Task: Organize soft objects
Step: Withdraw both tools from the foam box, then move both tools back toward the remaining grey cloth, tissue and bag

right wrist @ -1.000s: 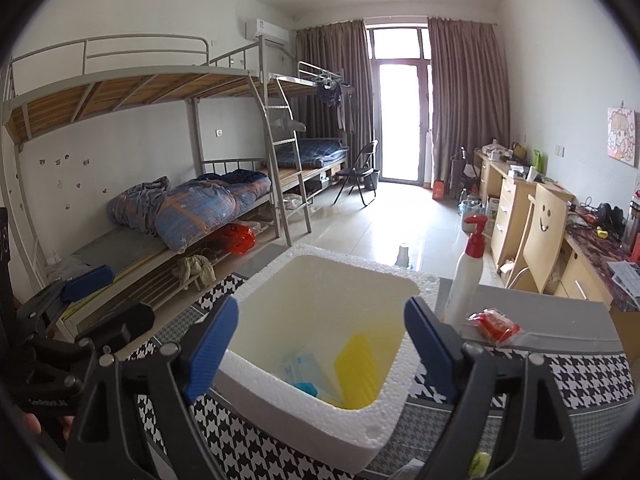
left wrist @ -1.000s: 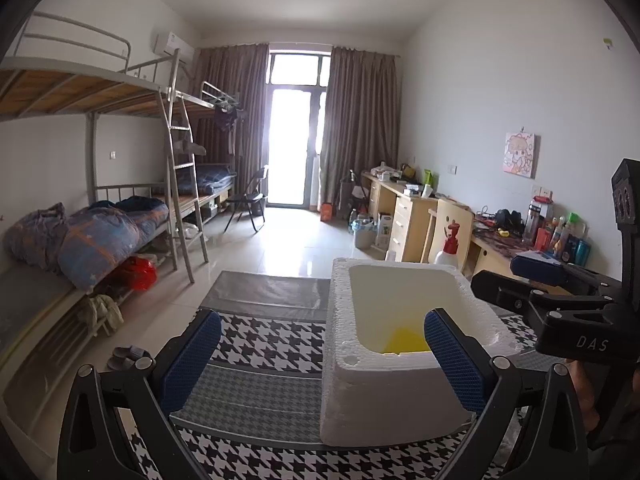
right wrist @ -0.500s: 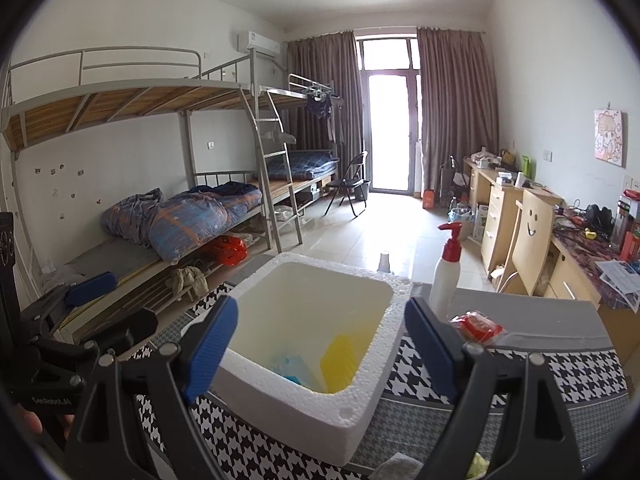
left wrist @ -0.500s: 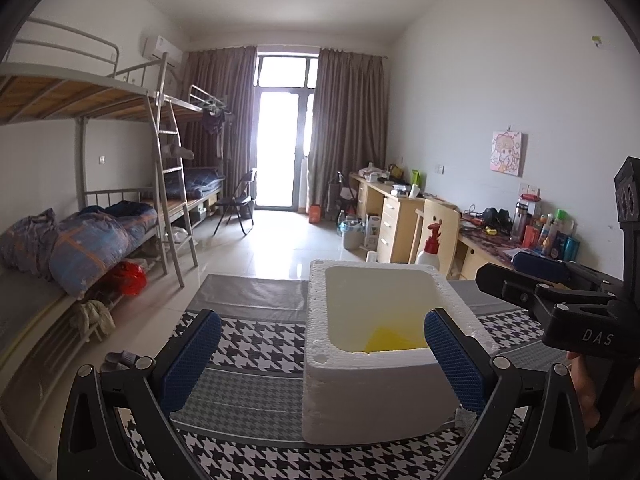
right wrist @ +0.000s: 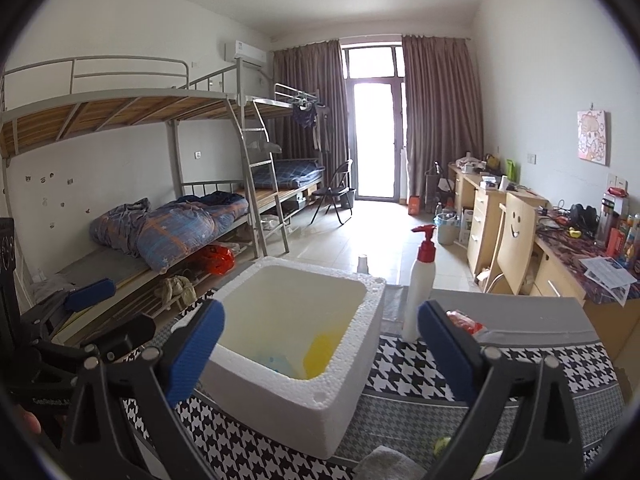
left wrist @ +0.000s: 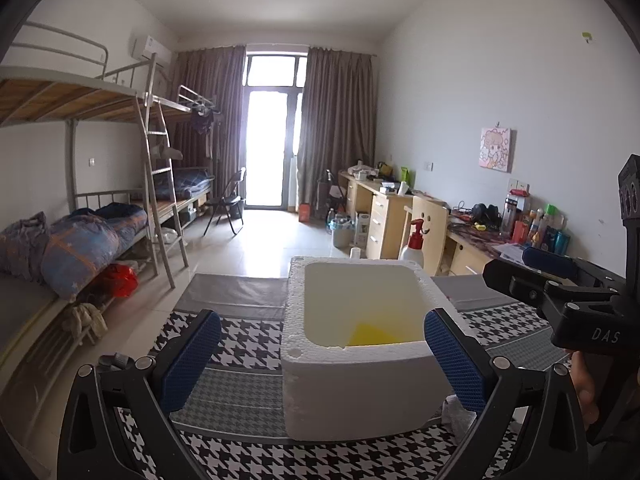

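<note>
Here, in the left wrist view, we are holding the left hand-held gripper (left wrist: 322, 364) with its jaws spread wide and nothing between them, low over the houndstooth-covered surface (left wrist: 240, 344). The white foam box (left wrist: 360, 384) is sitting at the lower centre of the frame with a yellow soft item (left wrist: 370, 336) lying in its bottom. The right blue pad is reading just beside the box's right wall, so we are judging that a careless drop could nick the crumbly foam rim or shove the light box across the cloth. A pale crumpled cloth (left wrist: 456, 414) is peeking out at the box's lower right corner, partly hidden. Compared with a second ago, the box is sitting further left and lower in the frame, and the red-capped pump bottle (left wrist: 414, 242) is now showing clear behind it.

Meanwhile, in the right wrist view, we are keeping the right hand-held gripper (right wrist: 320, 350) spread wide and empty as well, framing the box's near corner. A grey towel-like cloth (right wrist: 390, 464) is lying at the bottom edge of the frame, with something yellow-green just beside it. Reaching for it blind, we are risking a grab of the surface cover along with it. Since the earlier frame, the box interior is showing less, and the bottle has slid towards the centre.
</note>
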{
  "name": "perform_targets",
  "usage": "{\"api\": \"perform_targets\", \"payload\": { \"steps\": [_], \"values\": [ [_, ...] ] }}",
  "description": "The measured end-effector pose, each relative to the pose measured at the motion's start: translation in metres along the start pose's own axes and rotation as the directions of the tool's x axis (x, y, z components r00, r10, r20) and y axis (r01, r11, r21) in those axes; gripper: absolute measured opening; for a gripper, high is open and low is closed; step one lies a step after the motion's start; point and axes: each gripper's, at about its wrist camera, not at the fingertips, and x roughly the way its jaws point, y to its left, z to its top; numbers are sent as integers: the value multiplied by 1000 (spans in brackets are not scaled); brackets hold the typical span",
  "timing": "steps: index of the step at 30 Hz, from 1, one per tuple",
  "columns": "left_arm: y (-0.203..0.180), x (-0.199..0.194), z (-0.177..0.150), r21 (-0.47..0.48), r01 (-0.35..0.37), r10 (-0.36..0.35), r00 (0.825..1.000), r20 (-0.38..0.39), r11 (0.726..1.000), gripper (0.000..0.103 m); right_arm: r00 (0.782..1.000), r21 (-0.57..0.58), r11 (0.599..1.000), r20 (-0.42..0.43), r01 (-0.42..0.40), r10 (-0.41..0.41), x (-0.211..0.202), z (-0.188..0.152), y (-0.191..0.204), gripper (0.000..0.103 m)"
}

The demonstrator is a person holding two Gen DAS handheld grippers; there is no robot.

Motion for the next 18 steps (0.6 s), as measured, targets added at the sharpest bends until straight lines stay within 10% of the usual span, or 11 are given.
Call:
{"api": "perform_targets", "payload": {
  "steps": [18],
  "values": [
    [-19, -3, -1, 27, 63, -63, 998, 2, 998, 102, 998, 9, 999, 35, 47, -47, -27, -4, -8, 99]
  ]
}}
